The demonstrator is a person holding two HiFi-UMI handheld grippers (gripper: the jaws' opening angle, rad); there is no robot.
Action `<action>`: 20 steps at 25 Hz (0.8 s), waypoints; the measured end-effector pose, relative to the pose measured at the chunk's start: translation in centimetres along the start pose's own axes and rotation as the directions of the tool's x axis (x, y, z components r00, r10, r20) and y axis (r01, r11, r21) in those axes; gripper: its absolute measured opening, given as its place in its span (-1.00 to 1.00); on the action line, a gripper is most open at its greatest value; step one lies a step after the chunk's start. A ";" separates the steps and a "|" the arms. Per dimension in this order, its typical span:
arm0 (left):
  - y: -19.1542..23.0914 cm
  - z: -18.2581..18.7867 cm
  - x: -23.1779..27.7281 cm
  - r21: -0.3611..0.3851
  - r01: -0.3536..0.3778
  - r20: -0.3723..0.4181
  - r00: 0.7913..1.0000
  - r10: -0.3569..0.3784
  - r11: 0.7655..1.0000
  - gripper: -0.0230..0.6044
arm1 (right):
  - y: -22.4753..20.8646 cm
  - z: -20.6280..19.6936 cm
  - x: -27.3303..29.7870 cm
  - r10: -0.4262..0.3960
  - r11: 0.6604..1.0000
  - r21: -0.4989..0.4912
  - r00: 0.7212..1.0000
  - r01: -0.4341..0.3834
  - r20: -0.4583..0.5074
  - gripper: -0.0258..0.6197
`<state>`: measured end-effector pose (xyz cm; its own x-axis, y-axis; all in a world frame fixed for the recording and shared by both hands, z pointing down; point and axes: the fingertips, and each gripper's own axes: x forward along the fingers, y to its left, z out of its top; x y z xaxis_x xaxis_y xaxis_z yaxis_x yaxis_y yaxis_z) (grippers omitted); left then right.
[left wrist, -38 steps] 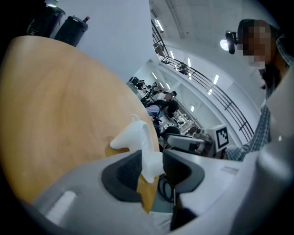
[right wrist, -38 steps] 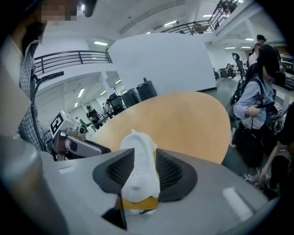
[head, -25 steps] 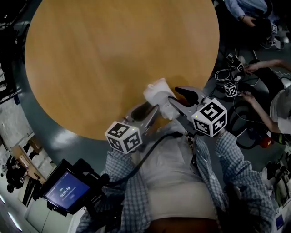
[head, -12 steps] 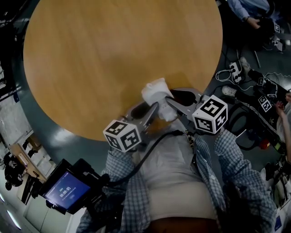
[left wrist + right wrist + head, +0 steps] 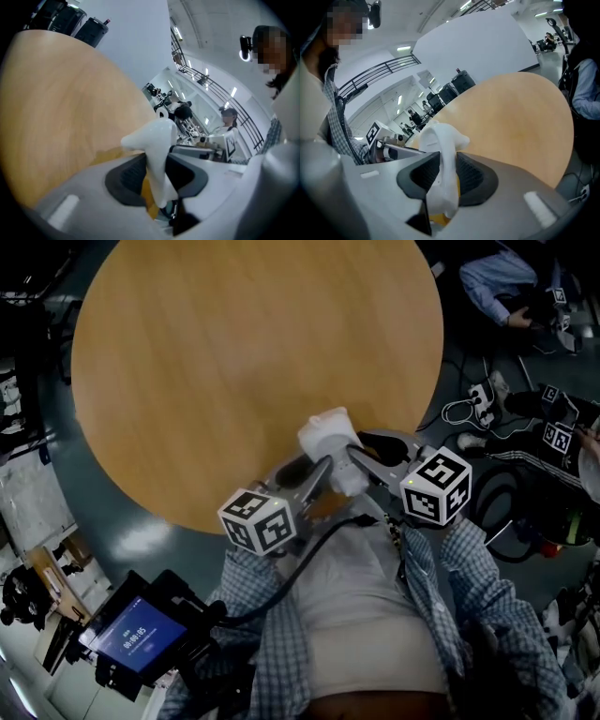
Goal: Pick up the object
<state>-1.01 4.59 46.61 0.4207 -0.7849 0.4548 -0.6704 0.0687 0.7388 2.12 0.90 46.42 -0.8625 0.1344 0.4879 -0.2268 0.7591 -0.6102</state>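
Plainly white object [image 5: 324,433], glossy, folded, soft-looking

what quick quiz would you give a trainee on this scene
1. Pick one: what do the left tongs hold? A) the white object B) a cable C) nothing
2. True or false: the right tongs are empty.
3. Fill in: the white object is by the table's ____ edge, counted from the person.

Key: 1 A. 2 false, they are shut on the white object too. 3 near.
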 end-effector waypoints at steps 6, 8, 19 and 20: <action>-0.4 2.8 -2.8 0.065 0.010 -0.001 1.000 -0.010 0.998 -0.53 | 2.7 2.6 0.7 -0.025 1.000 -0.015 0.998 0.026 0.052 -0.56; -1.0 3.1 -3.5 0.084 0.017 -0.002 1.000 -0.017 0.996 -0.53 | 3.7 3.0 0.4 -0.036 0.999 -0.024 0.997 0.038 0.069 -0.56; -2.5 4.3 -5.0 0.168 0.070 -0.006 0.998 -0.070 0.983 -0.53 | 5.6 4.3 -0.6 -0.082 0.993 -0.069 0.989 0.091 0.124 -0.56; -2.4 4.4 -5.0 0.169 0.074 -0.008 0.997 -0.073 0.983 -0.53 | 5.6 4.3 -0.5 -0.085 0.993 -0.068 0.988 0.094 0.126 -0.56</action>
<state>-4.17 5.67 40.41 0.4738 -0.7828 0.4035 -0.7312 -0.0943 0.6756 -0.69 2.35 40.02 -0.8901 -0.0117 0.4557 -0.2757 0.8099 -0.5178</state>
